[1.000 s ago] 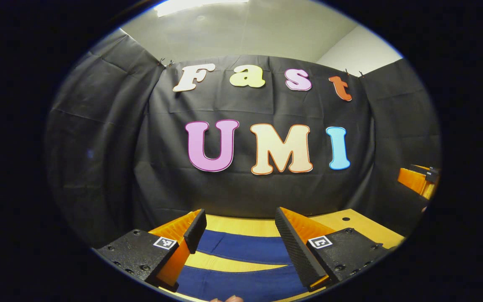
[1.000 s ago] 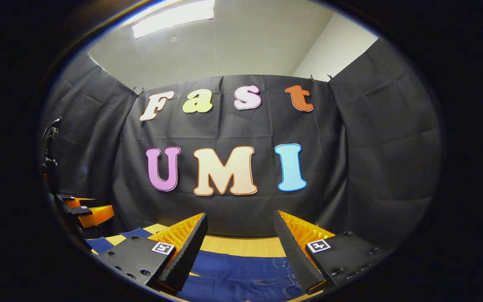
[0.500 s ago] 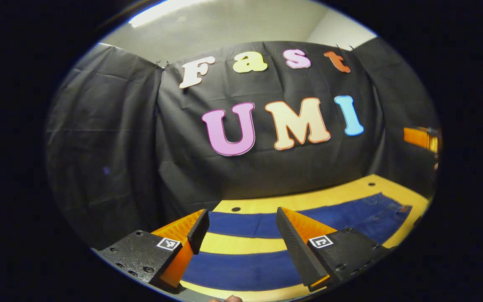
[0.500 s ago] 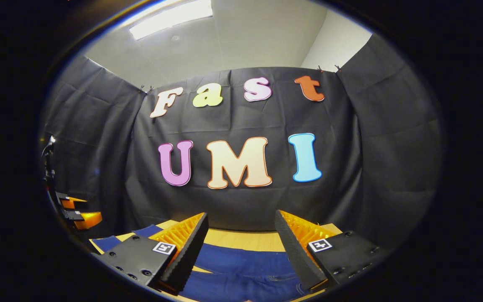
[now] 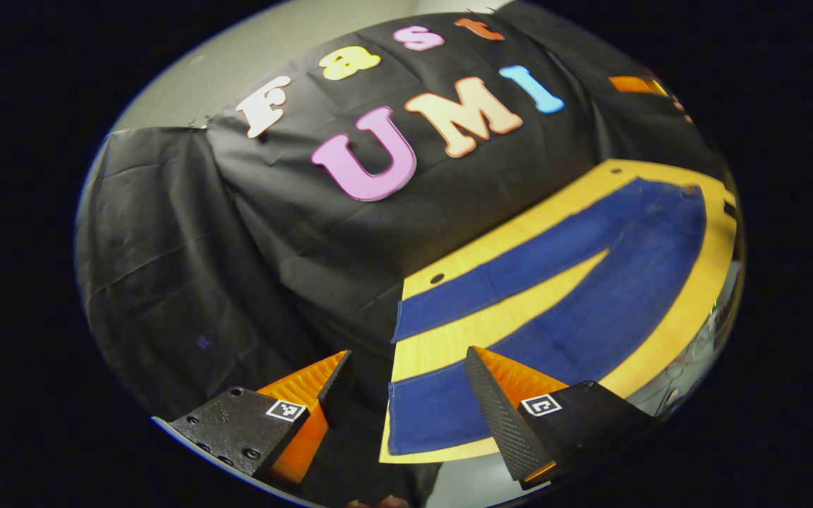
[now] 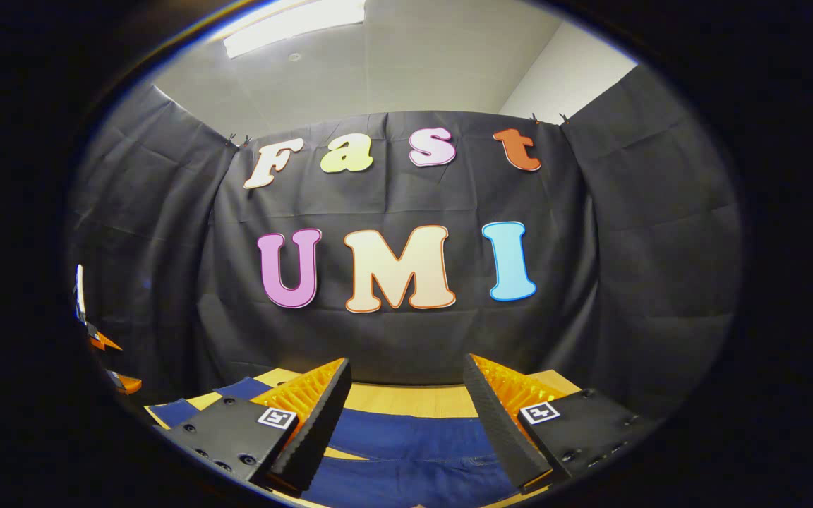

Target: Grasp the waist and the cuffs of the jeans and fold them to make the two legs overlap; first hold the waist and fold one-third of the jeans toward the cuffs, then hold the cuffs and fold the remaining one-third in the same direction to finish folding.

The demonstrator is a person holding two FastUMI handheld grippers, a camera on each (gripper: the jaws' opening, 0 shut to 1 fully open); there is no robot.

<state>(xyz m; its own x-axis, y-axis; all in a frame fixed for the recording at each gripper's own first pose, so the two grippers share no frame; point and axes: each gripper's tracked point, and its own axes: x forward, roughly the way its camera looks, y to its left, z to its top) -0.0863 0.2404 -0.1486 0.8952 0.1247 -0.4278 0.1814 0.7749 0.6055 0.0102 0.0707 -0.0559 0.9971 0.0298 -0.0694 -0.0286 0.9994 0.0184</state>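
Blue jeans [image 5: 576, 282] flat on yellow table [image 5: 689, 310], legs spread, both hand-held grippers [image 5: 406, 384] [image 6: 406, 395] wide apart, empty.

We see dark blue jeans [image 5: 576, 282], plain, on a yellow wood-grain worktop [image 5: 667, 310]; black cloth wall [image 6: 646, 282] at twelve o'clock, pale grey ceiling [image 6: 420, 63] above.

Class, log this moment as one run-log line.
jeans: flat, legs apart, unfolded | left hand-held gripper: open, near cuffs | right hand-held gripper: open above jeans
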